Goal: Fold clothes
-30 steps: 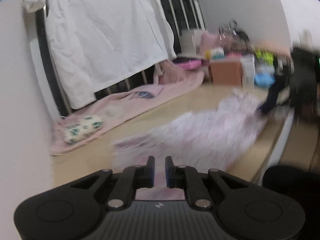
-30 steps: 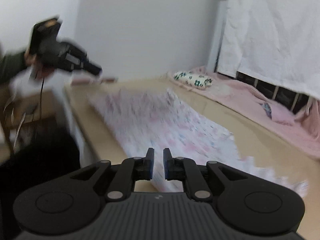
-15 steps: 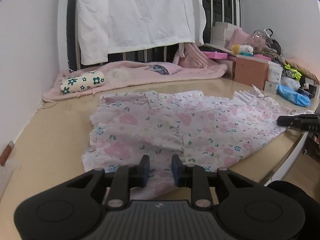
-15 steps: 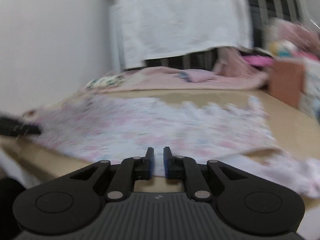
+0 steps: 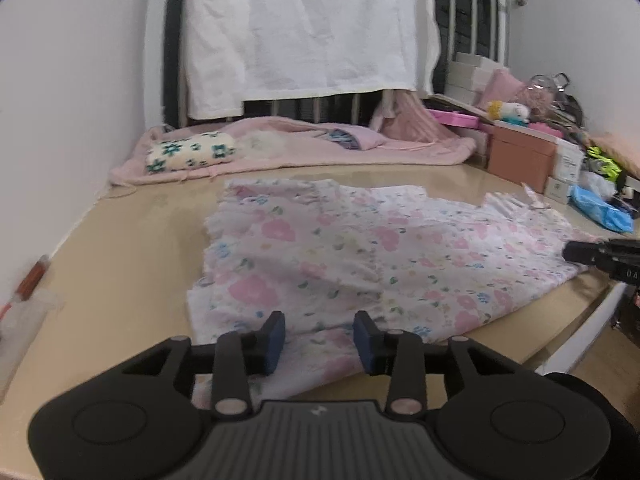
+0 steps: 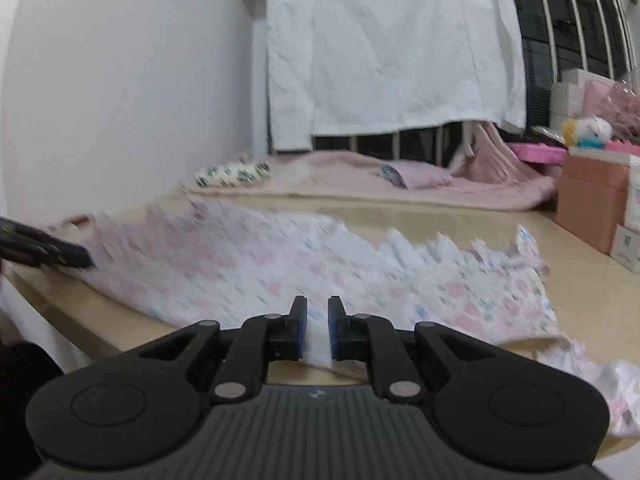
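Observation:
A white garment with pink flowers (image 5: 360,256) lies spread flat on the tan table (image 5: 120,280). My left gripper (image 5: 320,338) is open just above the garment's near edge, with cloth under the gap and nothing held. In the right wrist view the same garment (image 6: 320,260) stretches across the table, blurred. My right gripper (image 6: 318,330) has its jaws close together on the garment's near edge, and white cloth shows between the pads. The right gripper's tip (image 5: 600,254) shows at the garment's far right corner in the left wrist view.
A pink blanket (image 5: 300,148) with a floral pillow (image 5: 188,156) lies along the back under a hanging white sheet (image 5: 312,28). Boxes and clutter (image 5: 524,156) stand at the back right. The table's front edge (image 5: 560,340) drops off at right.
The garment went from being swung through the air to lying flat on the table. My left gripper's jaws have opened wider. My right gripper stays nearly closed on the cloth edge.

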A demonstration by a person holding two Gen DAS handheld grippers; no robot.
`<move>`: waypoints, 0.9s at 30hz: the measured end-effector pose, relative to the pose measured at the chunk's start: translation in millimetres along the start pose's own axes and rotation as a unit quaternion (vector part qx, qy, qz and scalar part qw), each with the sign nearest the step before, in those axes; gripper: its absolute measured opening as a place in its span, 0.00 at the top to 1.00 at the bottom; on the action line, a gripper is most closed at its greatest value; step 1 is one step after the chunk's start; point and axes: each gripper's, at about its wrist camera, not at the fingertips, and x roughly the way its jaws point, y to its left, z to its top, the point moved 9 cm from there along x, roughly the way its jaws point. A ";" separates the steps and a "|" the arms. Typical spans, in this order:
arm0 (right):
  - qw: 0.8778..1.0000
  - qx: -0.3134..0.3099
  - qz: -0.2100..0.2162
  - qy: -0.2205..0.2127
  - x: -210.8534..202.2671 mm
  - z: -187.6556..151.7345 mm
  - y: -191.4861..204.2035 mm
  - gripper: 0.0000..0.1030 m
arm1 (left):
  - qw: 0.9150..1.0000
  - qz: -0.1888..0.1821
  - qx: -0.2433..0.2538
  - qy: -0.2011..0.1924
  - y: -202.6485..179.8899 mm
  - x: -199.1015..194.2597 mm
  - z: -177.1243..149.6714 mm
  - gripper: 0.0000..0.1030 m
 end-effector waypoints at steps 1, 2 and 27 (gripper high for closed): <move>1.000 0.008 -0.008 0.004 1.3 -4.9 -7.8 0.90 | 1.000 0.016 0.004 0.008 2.2 -1.6 -0.4 0.49; 1.000 0.019 -0.011 0.005 -0.4 -6.1 -14.2 0.90 | 0.999 0.038 0.013 0.025 4.5 -4.4 3.8 0.49; 0.963 -0.109 0.111 0.220 108.7 45.2 30.0 0.63 | 0.989 -0.027 0.104 0.103 -3.9 79.6 95.1 0.63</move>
